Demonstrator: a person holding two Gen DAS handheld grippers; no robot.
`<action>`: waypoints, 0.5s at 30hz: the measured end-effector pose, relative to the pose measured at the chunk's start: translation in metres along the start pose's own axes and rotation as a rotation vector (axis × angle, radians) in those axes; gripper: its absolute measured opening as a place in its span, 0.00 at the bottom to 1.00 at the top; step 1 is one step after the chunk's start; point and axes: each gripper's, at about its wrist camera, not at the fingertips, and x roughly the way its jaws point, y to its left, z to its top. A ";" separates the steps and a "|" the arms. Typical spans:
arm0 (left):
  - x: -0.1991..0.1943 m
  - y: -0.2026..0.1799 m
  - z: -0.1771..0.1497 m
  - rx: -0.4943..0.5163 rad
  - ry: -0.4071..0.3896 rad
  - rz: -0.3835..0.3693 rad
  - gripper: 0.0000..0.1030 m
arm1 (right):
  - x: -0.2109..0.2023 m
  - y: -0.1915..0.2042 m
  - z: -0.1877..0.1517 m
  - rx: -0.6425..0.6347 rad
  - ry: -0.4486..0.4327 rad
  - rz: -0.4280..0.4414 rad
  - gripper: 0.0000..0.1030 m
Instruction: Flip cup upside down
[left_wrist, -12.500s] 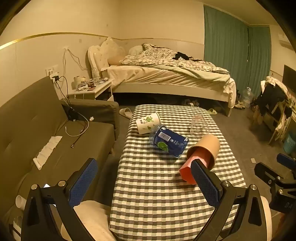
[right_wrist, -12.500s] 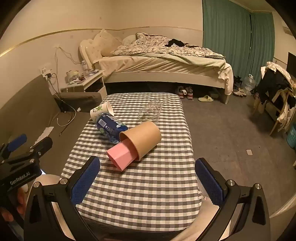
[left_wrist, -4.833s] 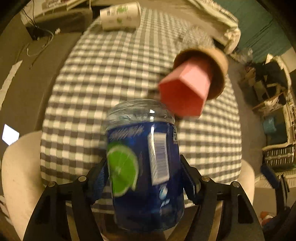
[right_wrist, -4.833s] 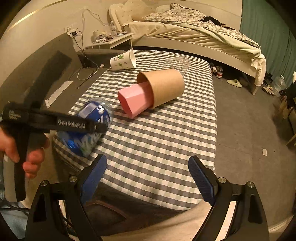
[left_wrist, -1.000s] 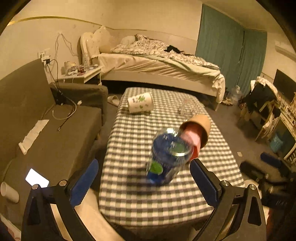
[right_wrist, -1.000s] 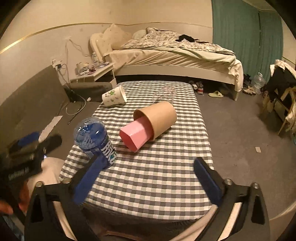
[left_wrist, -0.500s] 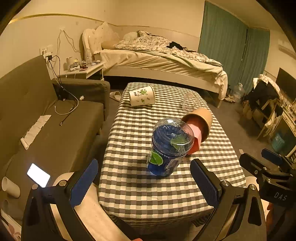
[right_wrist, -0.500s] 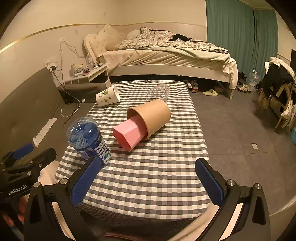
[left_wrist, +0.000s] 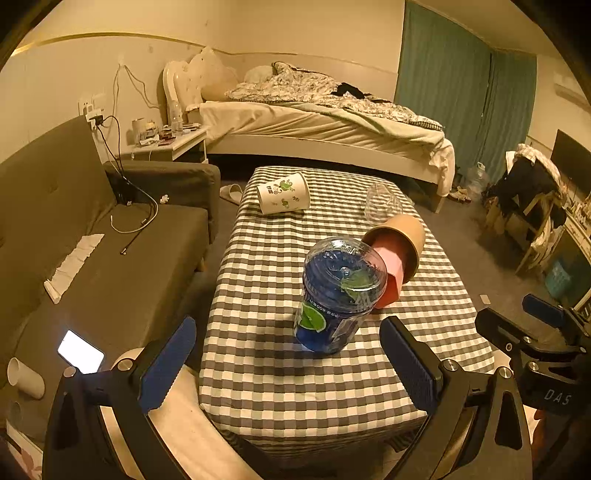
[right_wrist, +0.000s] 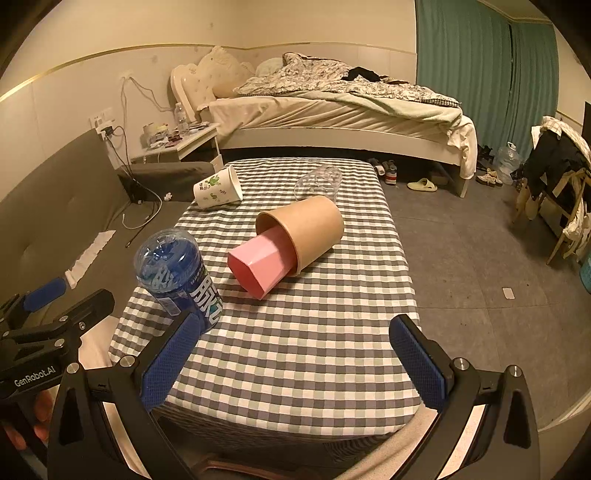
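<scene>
A blue plastic cup with a lime label (left_wrist: 338, 295) stands on end on the checked table (left_wrist: 295, 380), its clear closed end up; it also shows in the right wrist view (right_wrist: 179, 278). My left gripper (left_wrist: 288, 363) is open and empty, just short of the table's near edge. My right gripper (right_wrist: 291, 363) is open and empty over the near right part of the table. A pink cup (right_wrist: 262, 264) lies on its side, stuck in a brown paper cup (right_wrist: 308, 230). A white printed cup (right_wrist: 218, 190) and a clear cup (right_wrist: 317, 181) lie on their sides farther back.
A grey sofa (left_wrist: 74, 258) with a lit phone (left_wrist: 81, 350) runs along the left. A bed (left_wrist: 314, 125) and a nightstand (left_wrist: 166, 142) stand behind the table. A chair with clothes (left_wrist: 532, 192) stands at the right. Open floor (right_wrist: 472, 258) lies right of the table.
The blue cup lay on its side mid-table, was lifted and turned by my left gripper, and now stands on end near the front. My left gripper has let go and drawn back.
</scene>
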 end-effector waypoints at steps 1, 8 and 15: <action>0.000 0.000 0.000 0.001 0.000 0.001 1.00 | 0.000 0.001 0.000 -0.002 0.000 0.000 1.00; 0.002 0.002 0.000 0.002 0.002 0.006 1.00 | 0.002 0.003 0.000 -0.008 0.007 0.001 1.00; 0.002 0.003 0.000 0.003 0.002 0.008 1.00 | 0.004 0.002 -0.001 -0.008 0.012 0.002 1.00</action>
